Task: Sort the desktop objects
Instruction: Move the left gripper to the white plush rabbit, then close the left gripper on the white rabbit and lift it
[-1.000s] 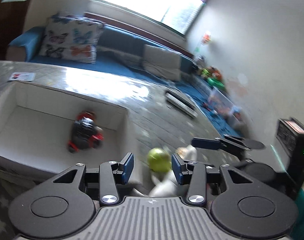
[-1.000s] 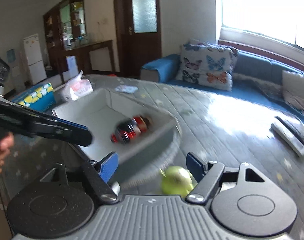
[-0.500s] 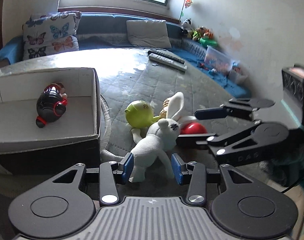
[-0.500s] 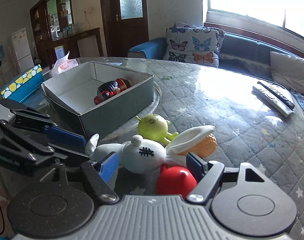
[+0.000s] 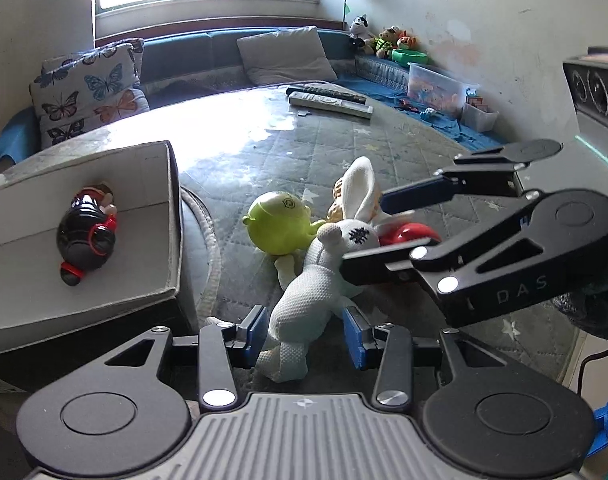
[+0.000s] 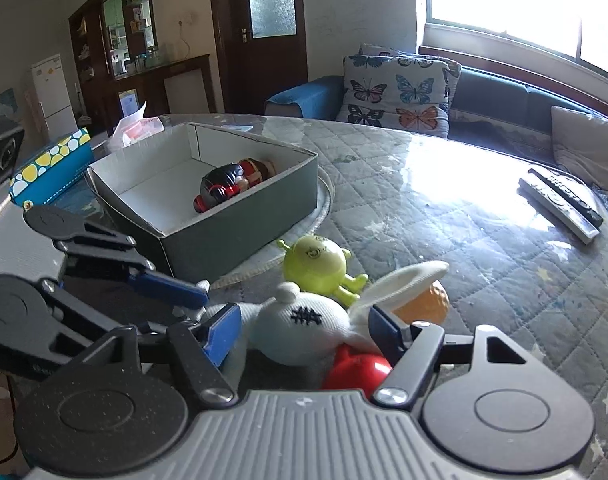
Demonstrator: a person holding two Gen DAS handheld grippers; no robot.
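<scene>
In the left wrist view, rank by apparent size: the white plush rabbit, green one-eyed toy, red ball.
1. white plush rabbit, nearest the camera, which inflates it
2. green one-eyed toy
3. red ball, partly hidden, so unsure

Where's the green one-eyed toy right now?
In both wrist views the green one-eyed plastic toy lies on the quilted tabletop, between the open cardboard box and the white knitted rabbit.

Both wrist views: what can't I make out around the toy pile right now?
- Red toy: mostly hidden by the white plush rabbit and the right gripper, whose jaws are closing; shape unclear.
- Orange toy: behind the rabbit's ear in both views.
- Rabbit's legs: covered by the left gripper.
</scene>
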